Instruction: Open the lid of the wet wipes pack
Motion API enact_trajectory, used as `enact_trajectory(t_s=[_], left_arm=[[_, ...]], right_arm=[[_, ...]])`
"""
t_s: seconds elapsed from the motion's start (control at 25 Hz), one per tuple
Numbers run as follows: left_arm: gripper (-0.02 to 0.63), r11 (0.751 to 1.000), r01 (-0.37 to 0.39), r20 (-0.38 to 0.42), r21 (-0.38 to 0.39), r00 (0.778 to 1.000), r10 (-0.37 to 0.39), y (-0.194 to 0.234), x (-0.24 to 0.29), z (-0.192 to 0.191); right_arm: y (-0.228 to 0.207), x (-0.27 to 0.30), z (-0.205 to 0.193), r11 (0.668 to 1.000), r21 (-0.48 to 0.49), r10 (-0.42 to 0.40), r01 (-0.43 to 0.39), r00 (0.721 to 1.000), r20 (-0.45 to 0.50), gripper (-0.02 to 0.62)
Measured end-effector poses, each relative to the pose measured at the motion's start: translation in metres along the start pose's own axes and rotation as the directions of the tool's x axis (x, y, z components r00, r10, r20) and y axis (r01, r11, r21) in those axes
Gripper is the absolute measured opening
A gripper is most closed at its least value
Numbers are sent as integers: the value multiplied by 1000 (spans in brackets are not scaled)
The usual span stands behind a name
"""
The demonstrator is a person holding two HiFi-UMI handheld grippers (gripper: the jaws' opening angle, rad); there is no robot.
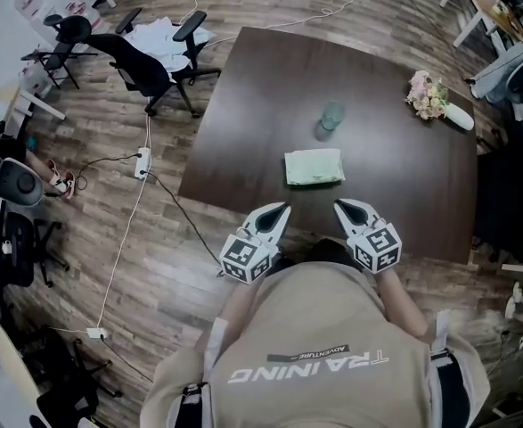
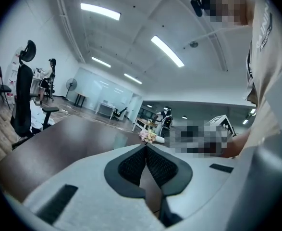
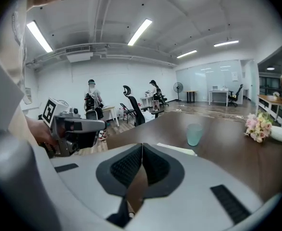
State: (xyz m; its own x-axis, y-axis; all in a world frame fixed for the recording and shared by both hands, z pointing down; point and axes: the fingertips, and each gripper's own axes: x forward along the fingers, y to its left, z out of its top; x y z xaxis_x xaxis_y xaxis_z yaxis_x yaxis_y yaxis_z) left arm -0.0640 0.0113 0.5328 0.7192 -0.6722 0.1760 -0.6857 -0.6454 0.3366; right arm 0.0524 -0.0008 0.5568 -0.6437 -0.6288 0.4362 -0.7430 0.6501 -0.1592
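I stand at a dark brown square wooden table (image 1: pixel 270 78) on a grey-brown wood-plank floor (image 1: pixel 154 275). A black wheeled office chair (image 1: pixel 150 71) sits off its far left corner, and a white power strip (image 1: pixel 142 163) lies on the floor nearby. Long white ceiling strip lights (image 3: pixel 141 31) brighten white walls (image 3: pixel 116 78). A black pedestal fan (image 3: pixel 178 87) stands far off.

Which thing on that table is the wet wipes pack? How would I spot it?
On the big dark brown table, near the edge closest to the person, lies the wet wipes pack. It is the flat, pale green rectangle, unlike the upright translucent cup beyond it and the flowers at the far right.
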Motion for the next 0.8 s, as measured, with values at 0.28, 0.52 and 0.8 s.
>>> enact_trajectory(t_s=[0.28,0.52,0.8], left_arm=[[9,999,34,-35,-9,999,-35,21,16,-2],[9,1000,13,-70,1,997,-13,25,37,10],[9,999,-11,-167,33,986,16,53,70,22]], right_arm=[[-13,13,9,999,-11,-34,34,999,-8,15],[-39,32,4,1000,10,-12,12,999,-35,15],[-73,76,27,999,-41,24,-24,1000,1,15]])
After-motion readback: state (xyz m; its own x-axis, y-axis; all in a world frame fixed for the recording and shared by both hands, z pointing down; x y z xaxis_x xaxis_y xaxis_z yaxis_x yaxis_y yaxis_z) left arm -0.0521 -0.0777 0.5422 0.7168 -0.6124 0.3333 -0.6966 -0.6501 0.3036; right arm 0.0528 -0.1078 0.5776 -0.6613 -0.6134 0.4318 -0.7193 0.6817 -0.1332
